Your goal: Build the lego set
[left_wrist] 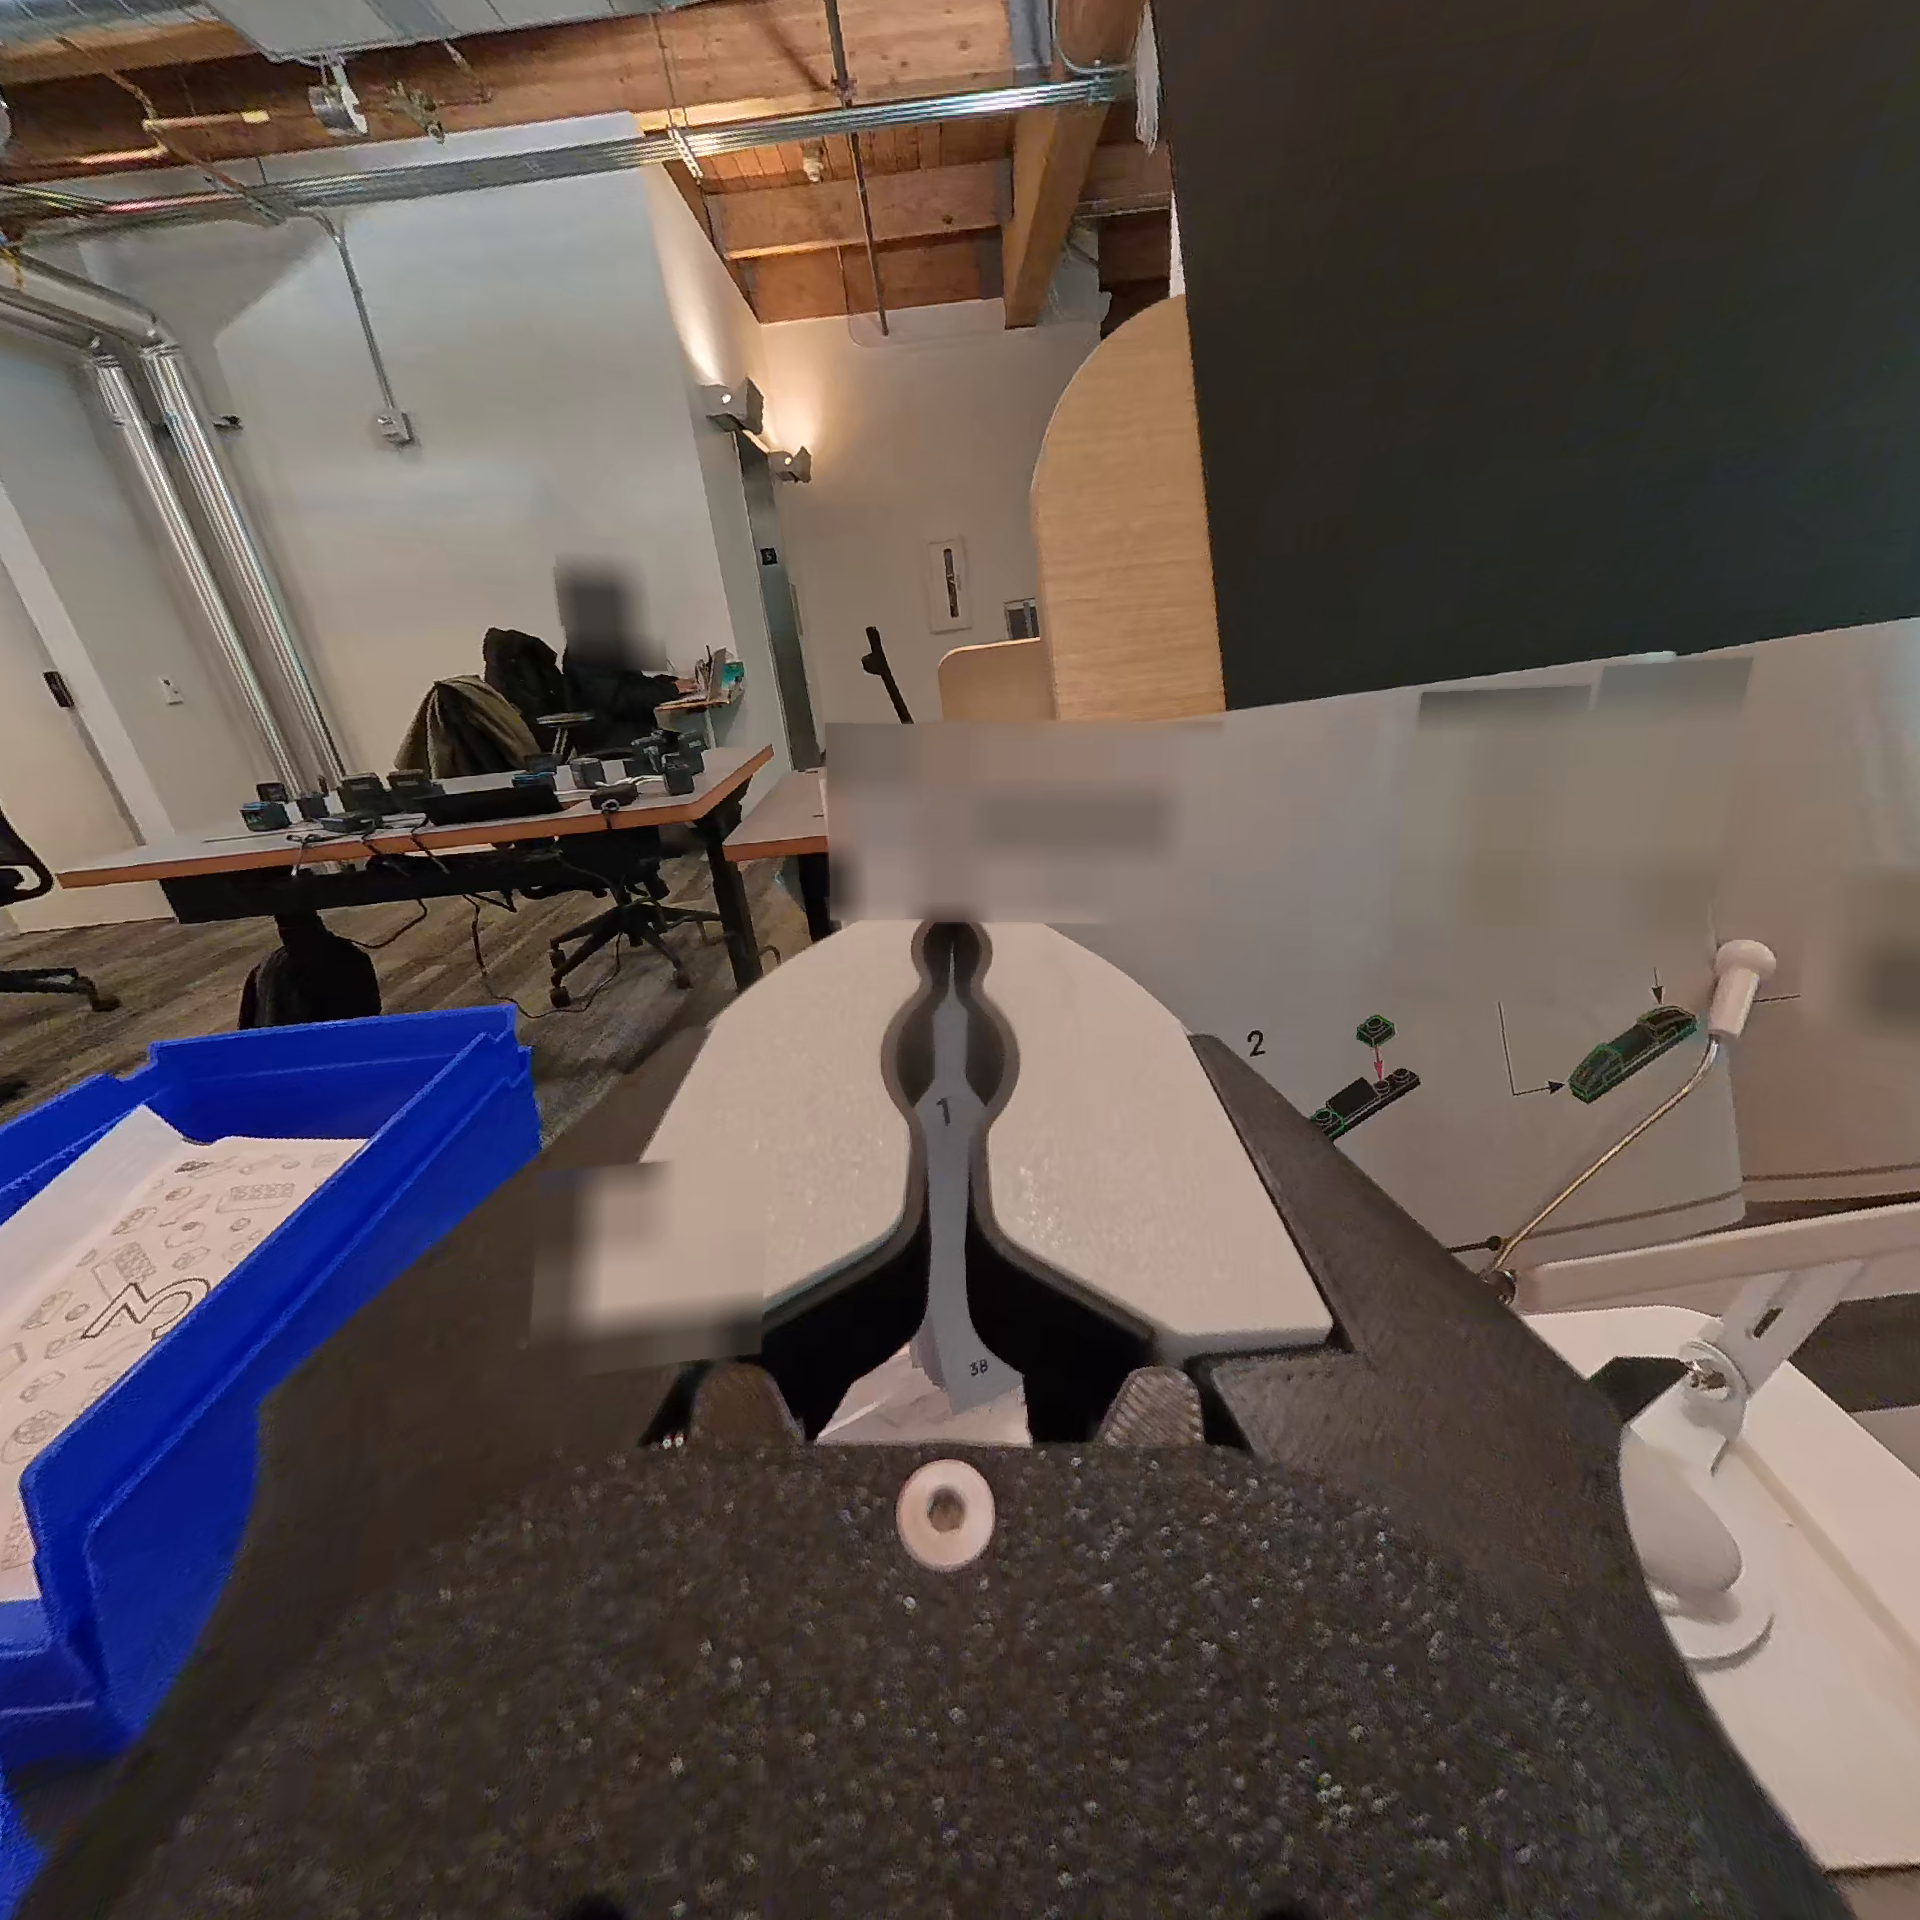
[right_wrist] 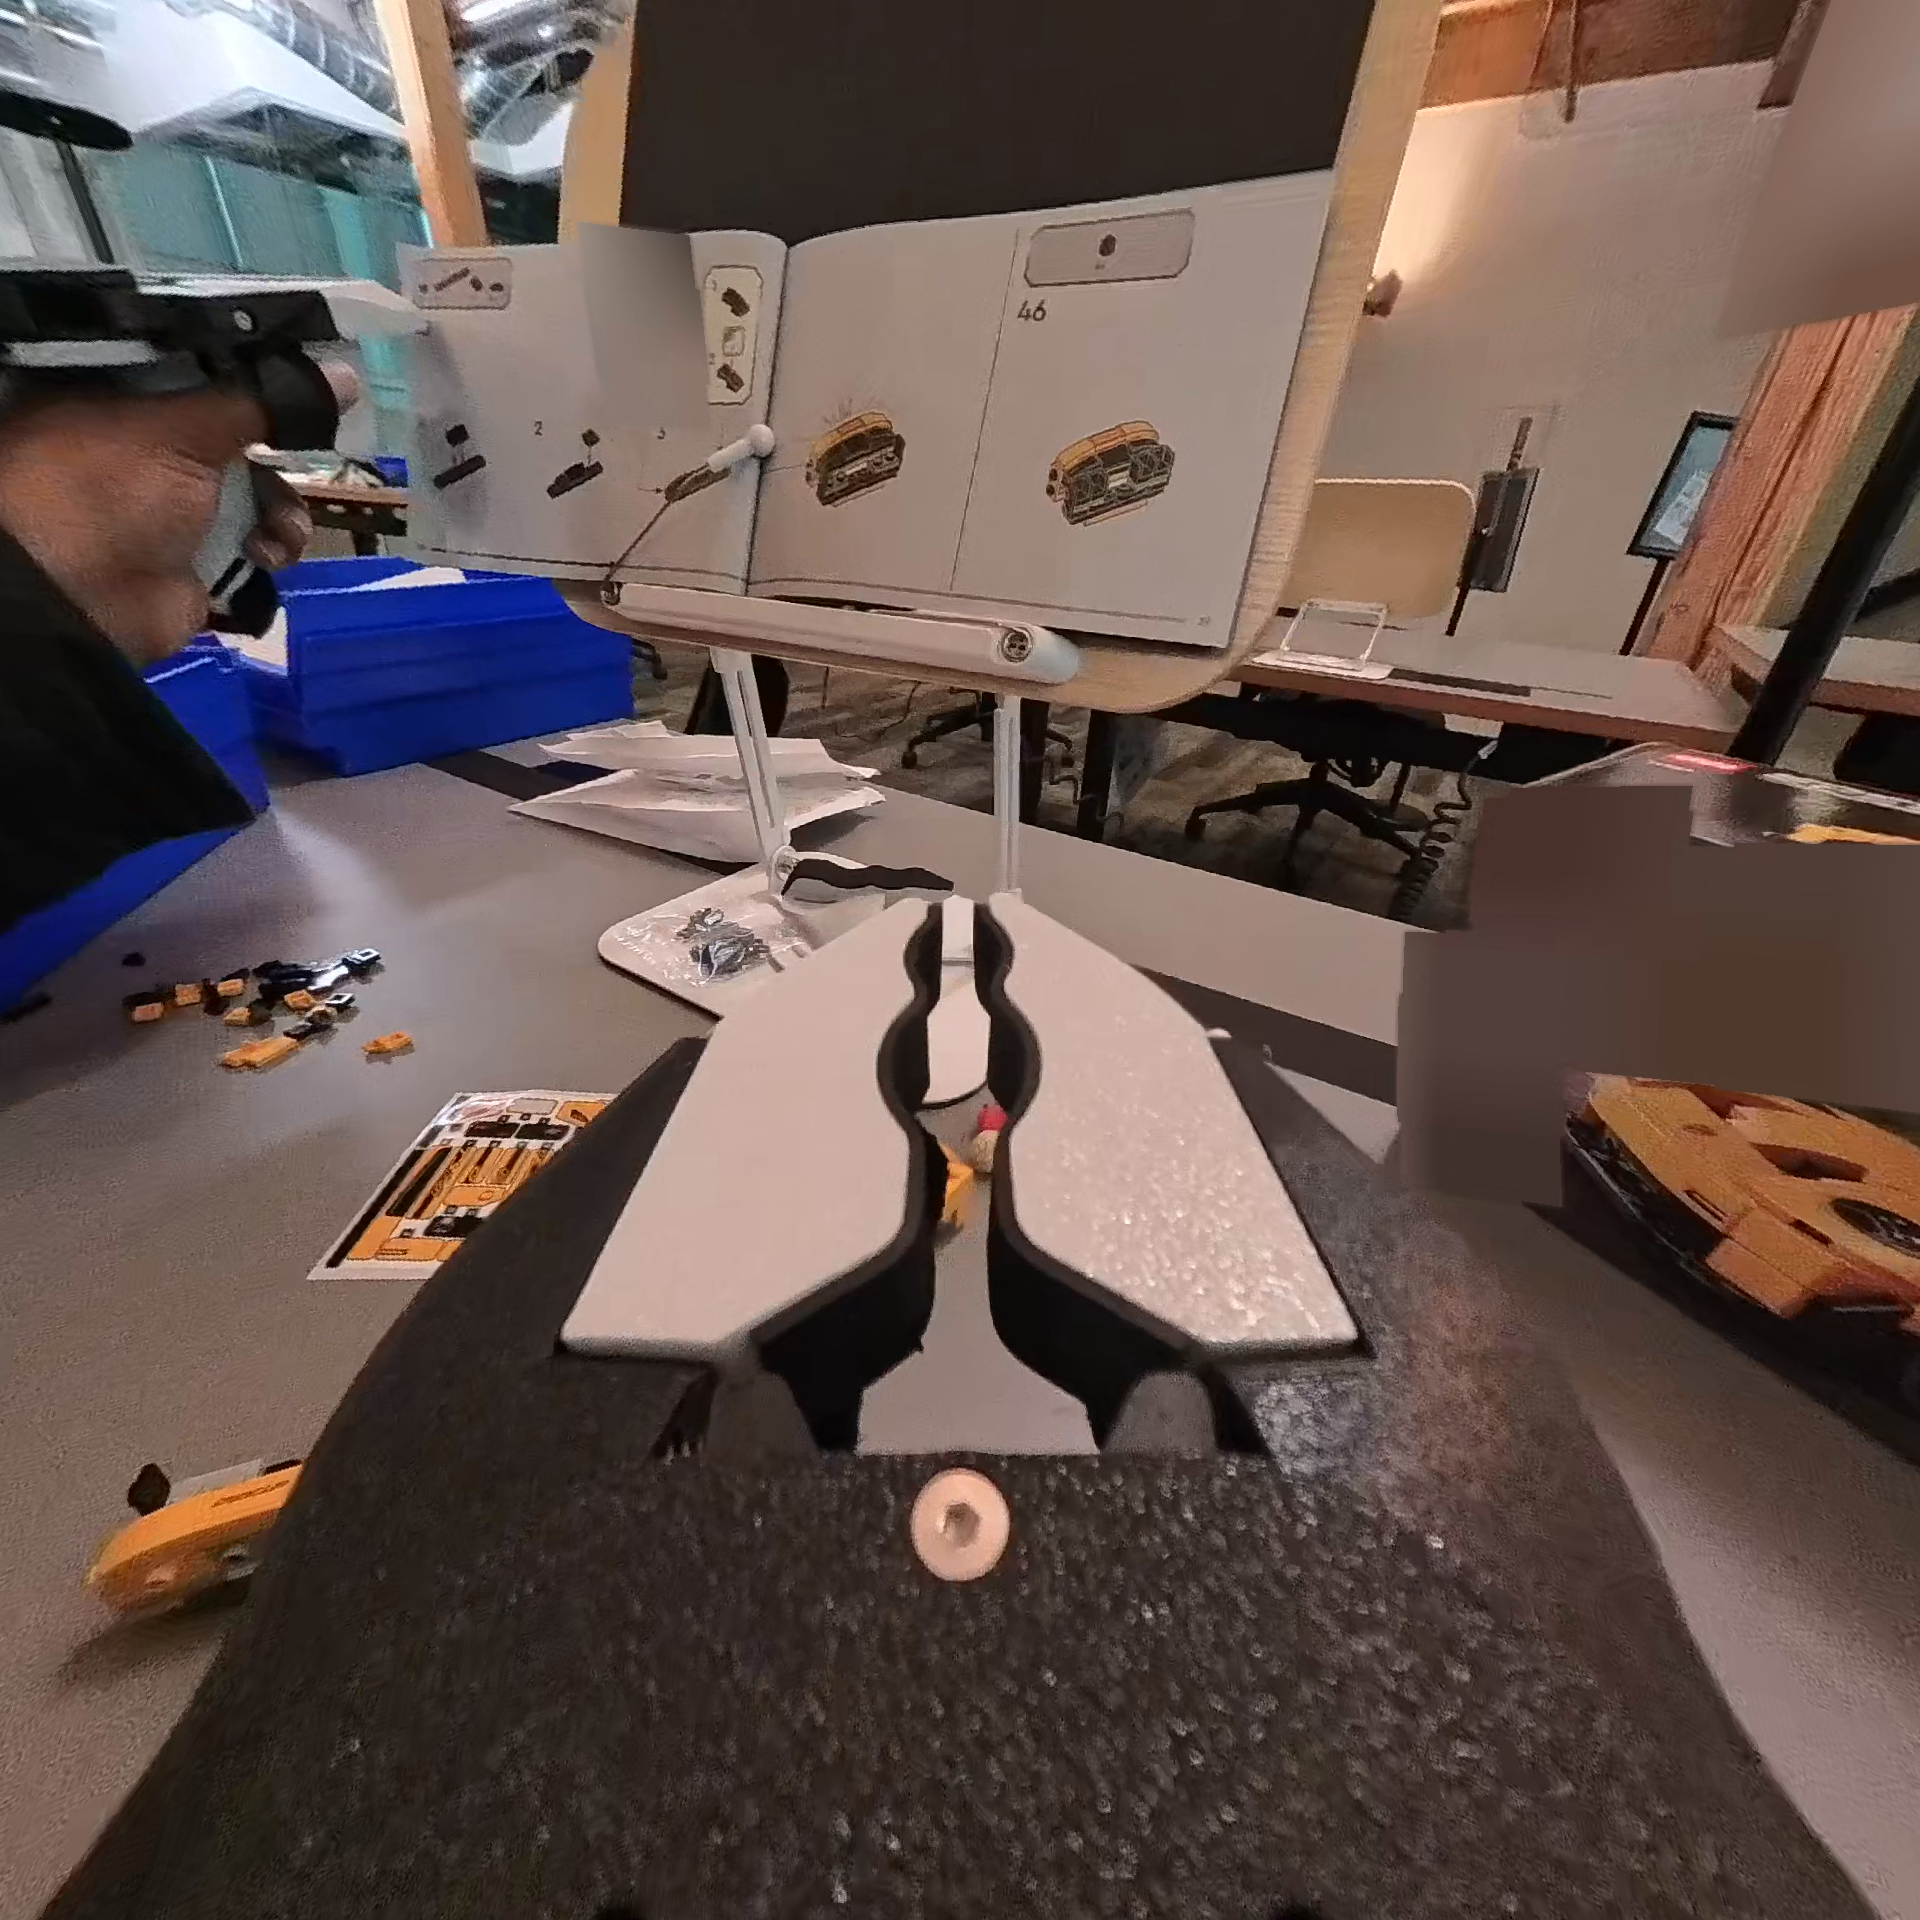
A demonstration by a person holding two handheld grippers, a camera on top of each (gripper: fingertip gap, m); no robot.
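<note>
The instruction booklet (right_wrist: 1091,416) stands open on a white book stand (right_wrist: 831,634). My left gripper (left_wrist: 951,940) is shut on the edge of a grey booklet page (left_wrist: 948,1195); in the right wrist view it shows at the booklet's left edge (right_wrist: 260,395), held by a hand. My right gripper (right_wrist: 961,909) hovers low over the table with its jaws a narrow gap apart and empty. Loose orange and black bricks (right_wrist: 260,1003) lie at the left. A partly built orange car piece (right_wrist: 187,1527) lies near the front left. A small yellow piece (right_wrist: 958,1179) lies under the right fingers.
A sticker sheet (right_wrist: 457,1184) lies left of the right gripper. A clear bag of small parts (right_wrist: 717,940) rests on the stand's base. Blue bins (right_wrist: 436,665) stand at the back left, one holding a paper bag (left_wrist: 156,1247). The set's box (right_wrist: 1745,1195) lies at the right. A wire page holder (left_wrist: 1621,1122) crosses the booklet. The tips of one gripper are about 40 cm away from the tips of the other. The left gripper is farther from the partly built orange car piece (right_wrist: 187,1527), some 45 cm, than the right, some 20 cm.
</note>
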